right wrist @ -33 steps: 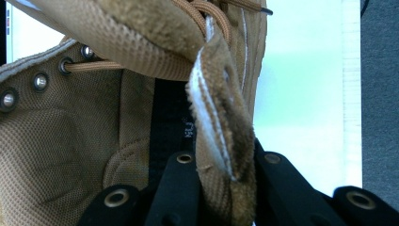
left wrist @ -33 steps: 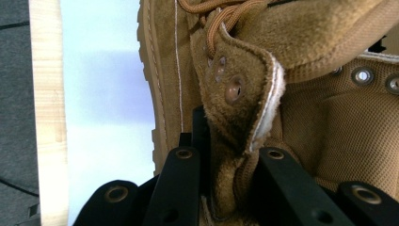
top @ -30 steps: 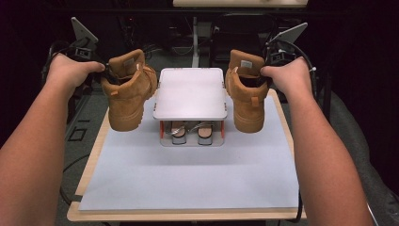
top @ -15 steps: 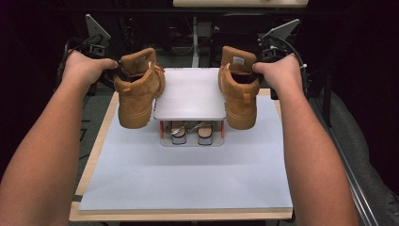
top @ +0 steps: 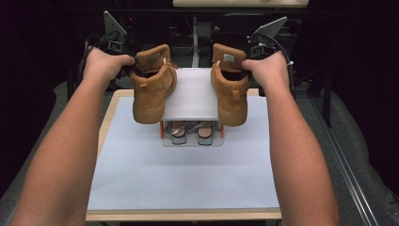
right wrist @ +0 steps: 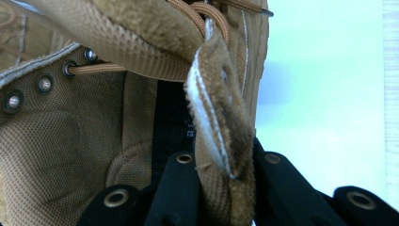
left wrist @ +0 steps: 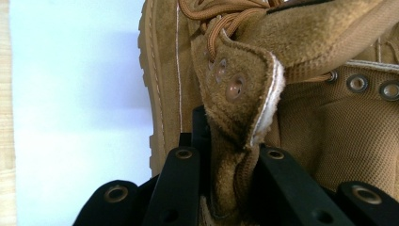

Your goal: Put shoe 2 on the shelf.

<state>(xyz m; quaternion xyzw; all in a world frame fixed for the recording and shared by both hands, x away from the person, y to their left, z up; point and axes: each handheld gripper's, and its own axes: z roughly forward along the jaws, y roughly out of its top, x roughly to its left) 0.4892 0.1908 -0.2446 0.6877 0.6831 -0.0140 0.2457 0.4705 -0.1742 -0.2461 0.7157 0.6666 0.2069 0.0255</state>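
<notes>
**Two suede boots held aloft over the shoe rack**

Landmark: the small white two-tier shoe rack standing on the pale sheet of the wooden bench. A pair of grey-soled shoes sits on the rack's lower level; its flat white top is bare.

The tan suede high-top boot on the left hangs in the air just off the rack's left edge, heel toward the person, toe pointing away. The matching tan suede boot on the right hangs the same way just off the rack's right edge. Neither seems to touch the rack or the bench.

The left gripper has its black jaws pinching the folded suede collar flap beside the top eyelets. The right gripper pinches the matching flap of its boot, white lining edge showing between the jaws.

Handling, as a judgement: these boots look fairly heavy for a pinch grip, with thick rubber soles that pull the toe down. The suede collar is soft and folds under pressure, so it gives good friction but lets the boot swing and twist. The collar edge near the eyelets is a sound place to hold; the padded mesh lining inside would likely slip more. Setting down sole-flat on the rack's top calls for slow lowering.
</notes>
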